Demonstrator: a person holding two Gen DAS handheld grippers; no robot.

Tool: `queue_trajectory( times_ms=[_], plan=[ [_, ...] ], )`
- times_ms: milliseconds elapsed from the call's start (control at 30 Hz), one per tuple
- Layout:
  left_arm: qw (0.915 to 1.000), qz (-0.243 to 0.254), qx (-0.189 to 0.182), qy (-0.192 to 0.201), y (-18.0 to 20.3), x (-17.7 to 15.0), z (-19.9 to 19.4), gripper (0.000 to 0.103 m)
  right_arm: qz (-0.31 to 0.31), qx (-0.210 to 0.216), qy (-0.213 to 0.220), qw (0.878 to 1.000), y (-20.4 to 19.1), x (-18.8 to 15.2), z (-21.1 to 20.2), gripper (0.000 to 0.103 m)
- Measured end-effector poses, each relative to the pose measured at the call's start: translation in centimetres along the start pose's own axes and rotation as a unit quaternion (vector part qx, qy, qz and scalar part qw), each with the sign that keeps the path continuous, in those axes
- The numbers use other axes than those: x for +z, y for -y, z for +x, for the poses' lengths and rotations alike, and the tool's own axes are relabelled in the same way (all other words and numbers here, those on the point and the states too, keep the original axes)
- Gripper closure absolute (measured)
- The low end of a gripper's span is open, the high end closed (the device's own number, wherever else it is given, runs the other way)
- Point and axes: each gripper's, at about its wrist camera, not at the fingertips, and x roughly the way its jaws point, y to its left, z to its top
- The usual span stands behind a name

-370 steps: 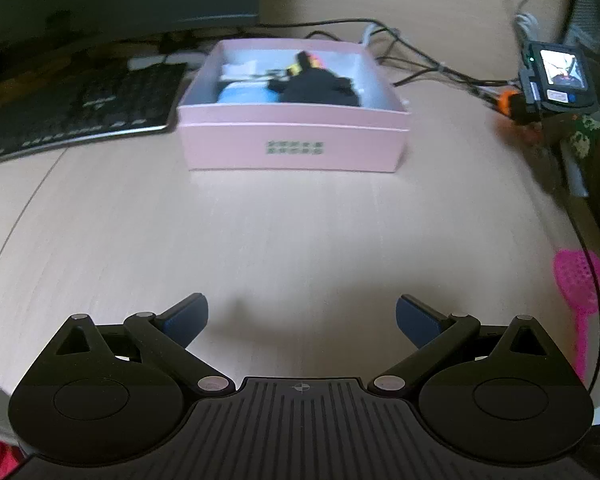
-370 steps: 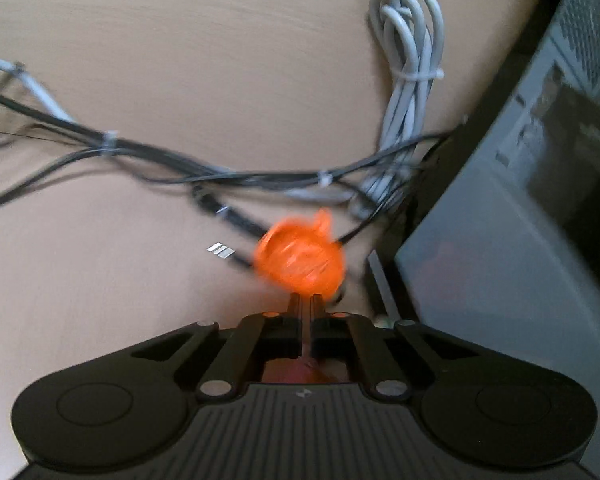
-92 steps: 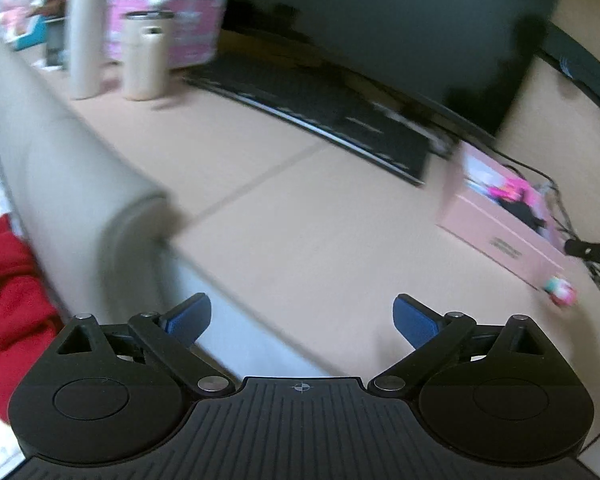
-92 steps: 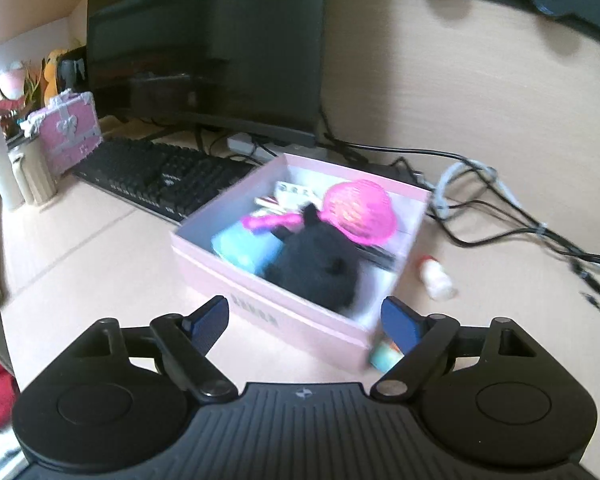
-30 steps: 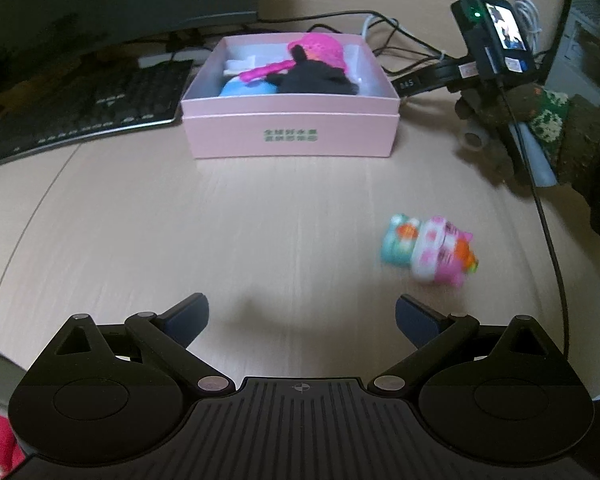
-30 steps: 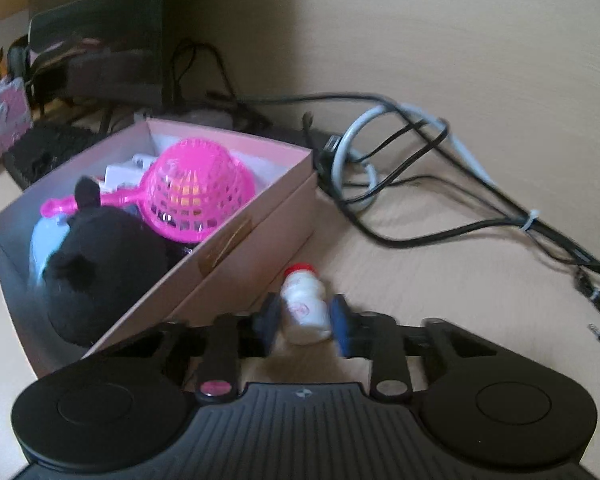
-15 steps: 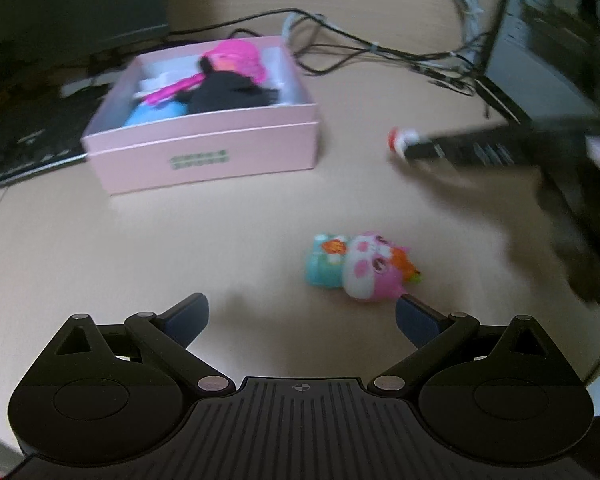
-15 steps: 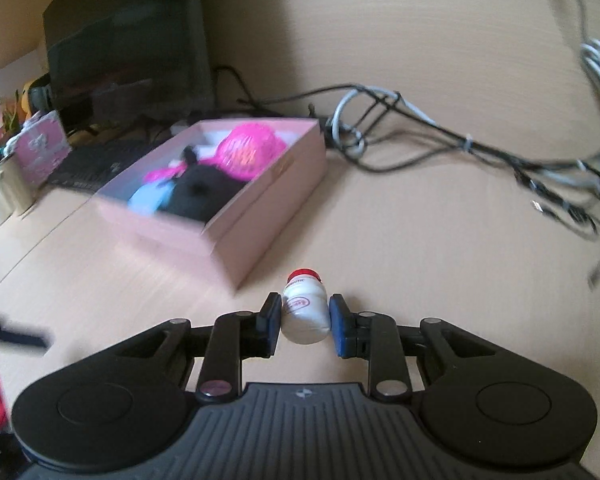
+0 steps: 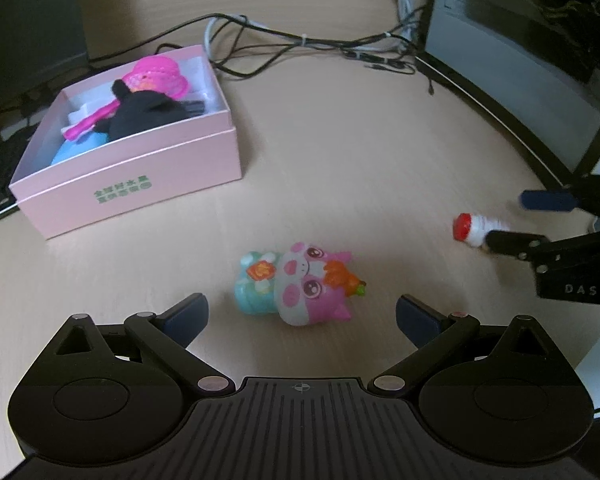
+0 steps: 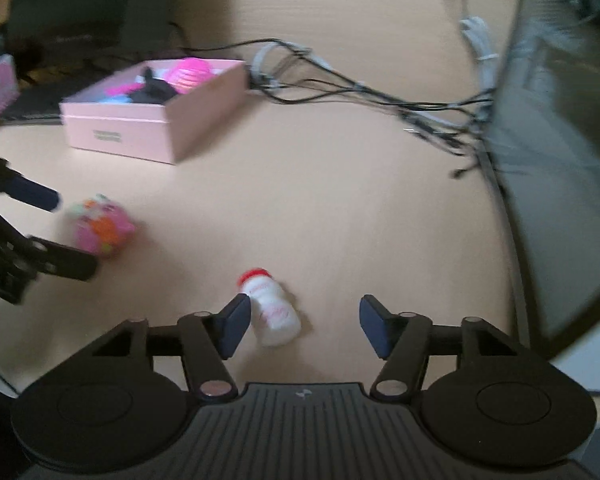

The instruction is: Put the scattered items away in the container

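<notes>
Right gripper (image 10: 300, 322) no longer clamping the little white bottle (image 10: 270, 312): jaws just sprung open, bottle now lying loose on the table (image 10: 340, 200) against the left pad, well away from the pink box (image 9: 136, 172) it sat beside a second ago. Left gripper (image 9: 300, 312) hovering wide open, empty, just short of the pig toy (image 9: 300, 288). Tangle of cables (image 9: 300, 40) behind the box, dark panel (image 9: 520, 60) off right.

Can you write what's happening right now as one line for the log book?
left gripper: open, over pig toy | right gripper: just opened, little bottle loose on desk | pink box: partly filled
</notes>
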Motion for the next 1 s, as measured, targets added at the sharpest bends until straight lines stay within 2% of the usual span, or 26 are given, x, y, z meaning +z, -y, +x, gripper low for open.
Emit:
queue_trajectory(
  times_ms=[67,133,333,467,567,667,700,767,833,1000],
  plan=[
    [1.0000,0.006,-0.004,0.001,0.0,-0.2,0.0,0.001,0.008,-0.024,0.001,1.000,0.1,-0.7,-0.4,0.029],
    [0.9999,0.010,-0.010,0.008,0.0,-0.4,-0.1,0.001,0.026,-0.040,0.003,0.999,0.1,-1.2,-0.8,0.025],
    [0.9992,0.005,-0.027,0.029,-0.8,-0.4,0.1,0.001,0.073,-0.044,0.012,0.996,-0.1,-2.0,-1.8,0.020],
    [0.9994,-0.001,-0.035,0.007,-1.0,-0.1,1.0,0.001,0.070,-0.043,0.011,0.997,-0.8,-2.8,-2.5,0.019],
    [0.9962,-0.006,-0.086,-0.016,-0.5,-0.1,0.9,0.001,0.073,-0.044,0.009,0.996,-1.0,-3.2,-2.8,0.019],
    [0.9881,0.029,-0.148,-0.029,1.0,-0.6,0.1,0.001,0.079,-0.049,0.009,0.996,-0.6,-3.3,-2.9,0.019],
    [0.9864,0.046,-0.155,-0.027,1.5,-0.8,-0.3,0.001,0.082,-0.050,0.008,0.995,-0.5,-3.3,-2.9,0.019],
    [0.9877,0.072,-0.138,-0.019,2.2,-1.2,-0.8,0.001,0.088,-0.048,0.007,0.995,-0.3,-3.2,-2.7,0.019],
    [0.9910,0.071,-0.113,-0.013,2.1,-1.3,-1.0,0.001,0.093,-0.042,0.008,0.995,-0.4,-3.0,-2.5,0.019],
    [0.9985,0.011,-0.053,-0.013,0.0,-1.6,-1.2,0.001,0.117,-0.006,0.012,0.993,-1.1,-1.9,-1.2,0.020]
  ],
)
